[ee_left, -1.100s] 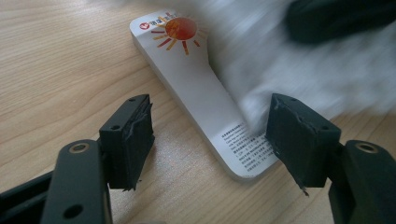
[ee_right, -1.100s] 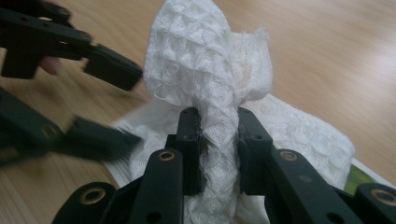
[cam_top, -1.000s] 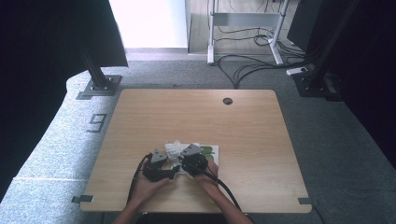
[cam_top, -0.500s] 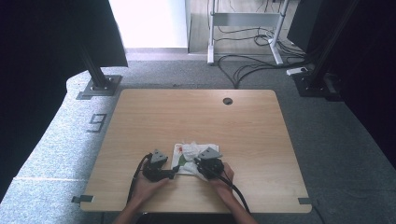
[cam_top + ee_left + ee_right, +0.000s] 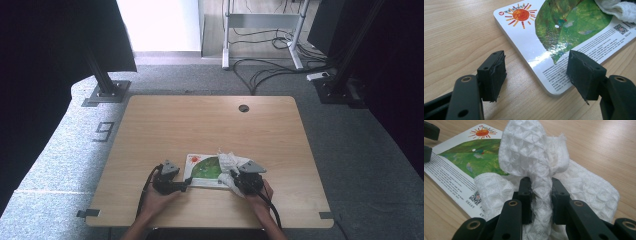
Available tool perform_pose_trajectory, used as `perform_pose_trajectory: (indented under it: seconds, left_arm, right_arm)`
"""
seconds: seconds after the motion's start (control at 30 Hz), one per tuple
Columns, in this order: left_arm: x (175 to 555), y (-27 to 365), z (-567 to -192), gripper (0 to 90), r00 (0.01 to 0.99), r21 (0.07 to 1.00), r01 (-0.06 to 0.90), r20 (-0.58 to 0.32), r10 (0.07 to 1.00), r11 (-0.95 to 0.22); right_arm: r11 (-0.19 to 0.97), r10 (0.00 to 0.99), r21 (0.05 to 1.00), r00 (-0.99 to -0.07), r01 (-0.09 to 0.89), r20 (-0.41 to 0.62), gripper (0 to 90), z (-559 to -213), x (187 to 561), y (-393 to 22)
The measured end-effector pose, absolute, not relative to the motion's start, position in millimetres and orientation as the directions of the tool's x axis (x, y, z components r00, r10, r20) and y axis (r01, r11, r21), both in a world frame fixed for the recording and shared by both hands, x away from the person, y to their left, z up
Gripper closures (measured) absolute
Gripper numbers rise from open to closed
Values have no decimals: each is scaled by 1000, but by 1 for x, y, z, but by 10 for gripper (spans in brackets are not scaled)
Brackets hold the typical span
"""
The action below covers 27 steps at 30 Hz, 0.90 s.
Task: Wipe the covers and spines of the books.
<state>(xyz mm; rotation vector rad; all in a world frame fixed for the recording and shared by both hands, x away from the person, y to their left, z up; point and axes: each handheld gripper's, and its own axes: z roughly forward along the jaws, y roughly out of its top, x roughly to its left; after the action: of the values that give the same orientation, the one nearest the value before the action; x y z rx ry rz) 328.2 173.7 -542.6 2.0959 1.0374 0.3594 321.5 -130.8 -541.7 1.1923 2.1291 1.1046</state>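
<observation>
Right claw [image 5: 541, 195] is clamped on the white waffle-weave cloth [image 5: 534, 157]; left claw [image 5: 539, 75] stands apart at the glossy board book's [image 5: 564, 35] corner — unpinned, wiping could slide it across the tabletop [image 5: 200, 120].

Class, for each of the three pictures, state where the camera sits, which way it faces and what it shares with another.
High view: above the person's side, looking forward and down at the table; both forearms show.
Left gripper view: on the left tool, facing the book; its open jaws show.
Right gripper view: on the right tool, facing the white cloth it pinches.
All share book and cloth.
</observation>
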Motion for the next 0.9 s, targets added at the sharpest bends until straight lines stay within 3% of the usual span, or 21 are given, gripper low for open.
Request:
perform_pose_trajectory:
  seconds: [0.37, 0.67, 0.9]
  left_arm:
    - [322, 188, -539, 304, 616, 731, 568, -72, 784, -379]
    - [327, 194, -542, 304, 595, 729, 581, -78, 800, -361]
    - [327, 193, -542, 310, 598, 730, 573, -62, 799, -372]
  right_arm:
    - [318, 845, 830, -533, 457, -30, 725, -536, 319, -116]
    - [354, 740, 838, -673, 416, 21, 722, -524, 317, -44]
    - [436, 709, 805, -705, 402, -32, 719, -538, 313, 0]
